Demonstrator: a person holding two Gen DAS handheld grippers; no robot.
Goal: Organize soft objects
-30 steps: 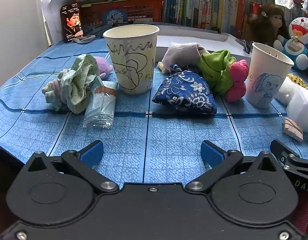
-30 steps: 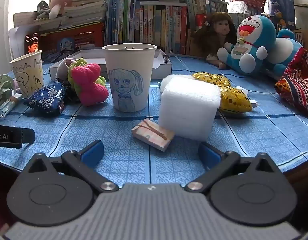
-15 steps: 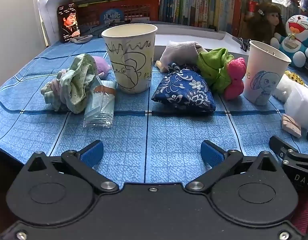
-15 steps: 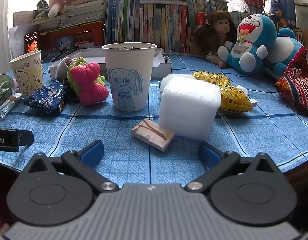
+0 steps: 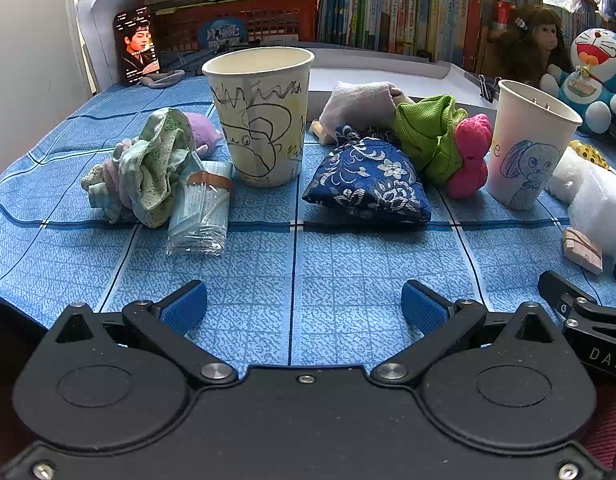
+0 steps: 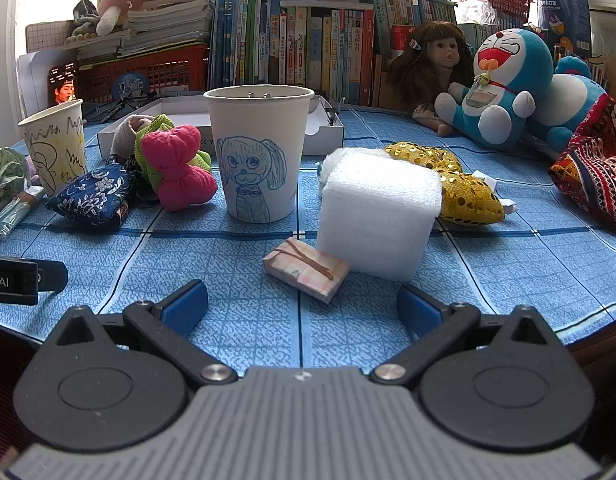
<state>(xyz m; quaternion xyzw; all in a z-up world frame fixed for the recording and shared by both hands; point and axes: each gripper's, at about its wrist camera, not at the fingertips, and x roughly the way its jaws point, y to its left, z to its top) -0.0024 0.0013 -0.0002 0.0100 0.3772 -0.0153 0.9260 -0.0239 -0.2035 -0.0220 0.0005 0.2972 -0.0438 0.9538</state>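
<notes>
navy floral pouch (image 5: 368, 182), plump, white-patterned

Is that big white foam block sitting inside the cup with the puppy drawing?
No, the white foam block rests on the blue cloth beside the puppy cup.

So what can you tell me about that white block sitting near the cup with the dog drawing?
The white foam block is a chunky cube with softly rounded edges and a fine, spongy-looking surface. It rests flat on the blue checked tablecloth, undented, right of the dog-drawing paper cup. A small folded cloth bound with a rubber band lies against its lower front corner, and the gold sequin bow sits just behind it. Neither gripper touches it.
</notes>
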